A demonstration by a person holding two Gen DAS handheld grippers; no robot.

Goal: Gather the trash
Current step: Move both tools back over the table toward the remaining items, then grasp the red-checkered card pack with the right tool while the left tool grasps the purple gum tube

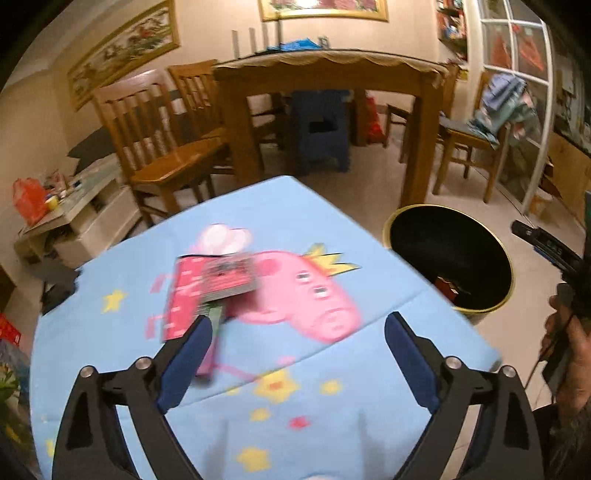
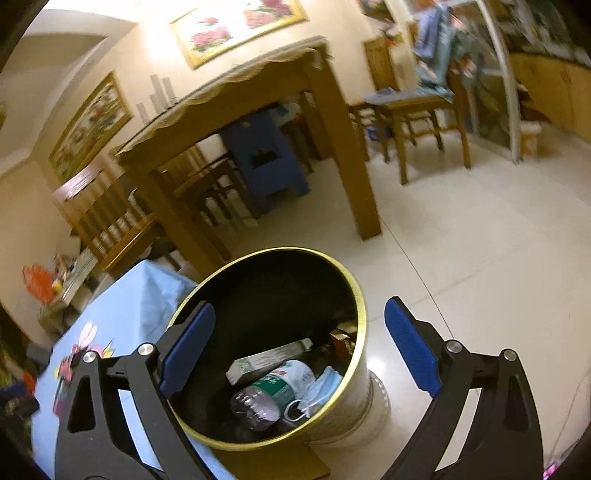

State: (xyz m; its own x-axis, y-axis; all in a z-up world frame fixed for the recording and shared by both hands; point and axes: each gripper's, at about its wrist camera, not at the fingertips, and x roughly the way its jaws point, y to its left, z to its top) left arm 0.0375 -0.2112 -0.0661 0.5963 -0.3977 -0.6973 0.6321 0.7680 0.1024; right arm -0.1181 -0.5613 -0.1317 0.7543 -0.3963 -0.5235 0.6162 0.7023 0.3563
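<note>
Blue cartoon-pig tablecloth (image 1: 332,221) bears red packets (image 1: 207,291), print unreadable.

One bin (image 2: 360,321) was seen, holding one bottle (image 2: 271,393), one carton (image 2: 267,360) and one face mask (image 2: 321,387). One red packet (image 1: 218,284) was counted on one blue cloth (image 1: 332,398) at the frame's centre. Two framed pictures (image 2: 236,26) were counted at upper left.

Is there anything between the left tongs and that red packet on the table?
Nothing visible. The left tongs are open and empty above the blue tablecloth, and the red packet lies just past the left finger, with only bare cloth around it. The bin stands open beside the table.
</note>
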